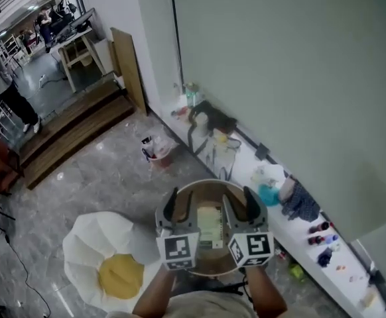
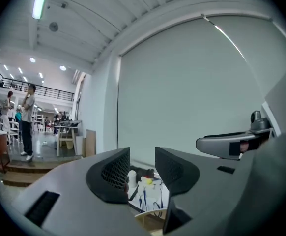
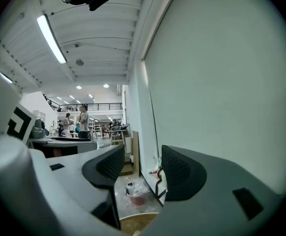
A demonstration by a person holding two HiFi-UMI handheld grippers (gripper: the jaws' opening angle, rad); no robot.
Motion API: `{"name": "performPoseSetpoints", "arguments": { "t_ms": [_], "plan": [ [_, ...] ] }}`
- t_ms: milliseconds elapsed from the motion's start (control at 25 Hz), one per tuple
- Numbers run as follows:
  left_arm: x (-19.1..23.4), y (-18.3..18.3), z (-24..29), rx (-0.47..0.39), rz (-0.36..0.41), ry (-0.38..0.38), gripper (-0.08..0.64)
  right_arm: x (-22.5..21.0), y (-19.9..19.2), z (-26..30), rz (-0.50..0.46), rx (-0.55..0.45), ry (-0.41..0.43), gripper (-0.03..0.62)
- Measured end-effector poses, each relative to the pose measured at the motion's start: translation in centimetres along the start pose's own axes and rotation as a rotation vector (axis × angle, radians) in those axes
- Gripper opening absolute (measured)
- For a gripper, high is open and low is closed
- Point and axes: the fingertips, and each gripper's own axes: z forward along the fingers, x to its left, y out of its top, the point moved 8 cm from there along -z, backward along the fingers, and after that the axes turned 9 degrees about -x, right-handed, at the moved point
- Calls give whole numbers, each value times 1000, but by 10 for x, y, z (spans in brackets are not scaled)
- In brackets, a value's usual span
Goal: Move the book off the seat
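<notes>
We can read no writing anywhere: the print on the book [image 1: 210, 228] is too small, and the cubes on the grippers carry only black-and-white square markers. The book has a pale cream-green cover and lies flat on the round wooden seat [image 1: 209, 185] at the lower centre of the head view, between the two grippers. Only that view shows it.

The left gripper [image 1: 180, 211] has its fingers [image 2: 114, 172] partly apart with nothing between them. Through the gap, the left gripper view shows a white ledge [image 2: 150, 198] cluttered with small things at the foot of the wall. The right gripper [image 1: 241, 209] also has its fingers [image 3: 185, 173] apart and empty. Its own view looks past the seat's rim to a red bucket [image 3: 134, 197] on the floor, which the head view puts left of centre. The head view alone shows the white-and-yellow egg-shaped cushion [image 1: 107, 260] at the lower left.
</notes>
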Motion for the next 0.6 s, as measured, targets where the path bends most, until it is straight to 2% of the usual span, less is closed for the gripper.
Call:
{"name": "performPoseSetpoints", "arguments": {
  "t_ms": [200,280,520,600],
  "plan": [
    [5,24,0,-57,28,-8,160,10,25,3,-21,-54,38,234],
    [6,28,-2,-60,32,-11,160,15,29,0,-25,-82,32,170],
    [12,29,-8,-49,45,-18,160,29,32,0,-19,-106,34,91],
    [14,27,-9,-45,50,-21,158,34,33,2,-28,-110,40,28]
  ]
}}
